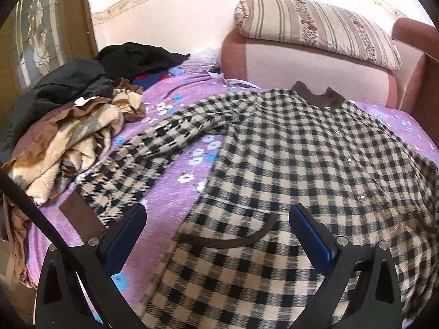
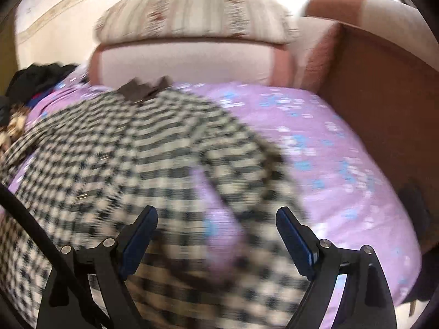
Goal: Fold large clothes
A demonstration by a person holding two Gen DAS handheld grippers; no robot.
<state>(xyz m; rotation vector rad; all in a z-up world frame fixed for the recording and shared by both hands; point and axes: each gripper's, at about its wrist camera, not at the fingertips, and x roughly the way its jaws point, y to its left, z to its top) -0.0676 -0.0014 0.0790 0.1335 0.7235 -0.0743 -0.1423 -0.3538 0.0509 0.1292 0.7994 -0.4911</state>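
soft checked flannel shirt (image 1: 288, 142), flat, rumpled

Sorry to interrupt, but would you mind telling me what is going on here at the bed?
A person is getting ready to fold a checked coat spread front-up on a purple floral bedsheet, brown collar toward the sofa. Both hand-held grippers hover open above it, holding nothing: the left hand-held gripper over the pocket side, the right hand-held gripper near a sleeve, though that view is blurred. A pile of other clothes waits at the left.
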